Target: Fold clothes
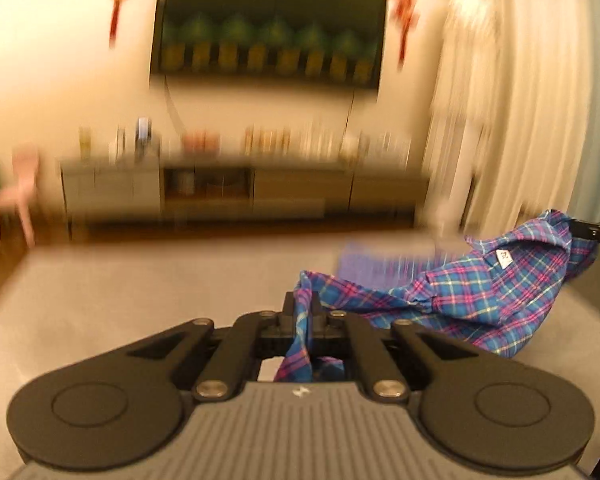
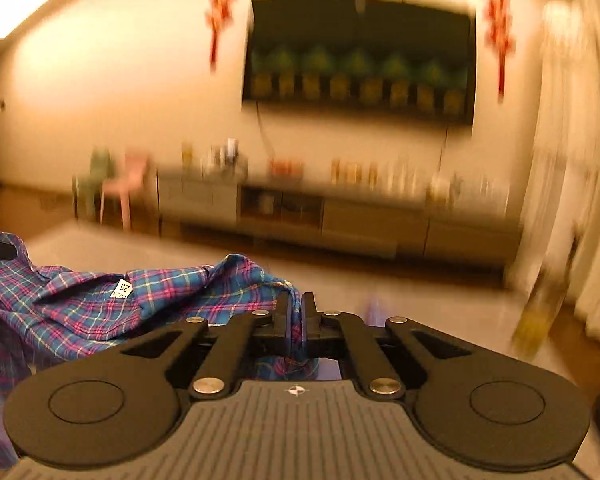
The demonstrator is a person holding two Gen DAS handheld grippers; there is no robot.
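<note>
Left gripper [image 1: 303, 307] fingers pinch plaid shirt [image 1: 480, 292]; right gripper [image 2: 296, 307] fingers pinch other side, shirt lifted between.

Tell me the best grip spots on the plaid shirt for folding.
Shoulder edges either side of the collar, one gripper from each side. The left gripper and right gripper are shut on those edges of the plaid shirt, whose collar with its tag spans between them.

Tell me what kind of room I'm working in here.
Most likely a home living room: a wall-mounted TV, a long low cabinet under it with blurred items on top, and pale curtains at the side.
</note>
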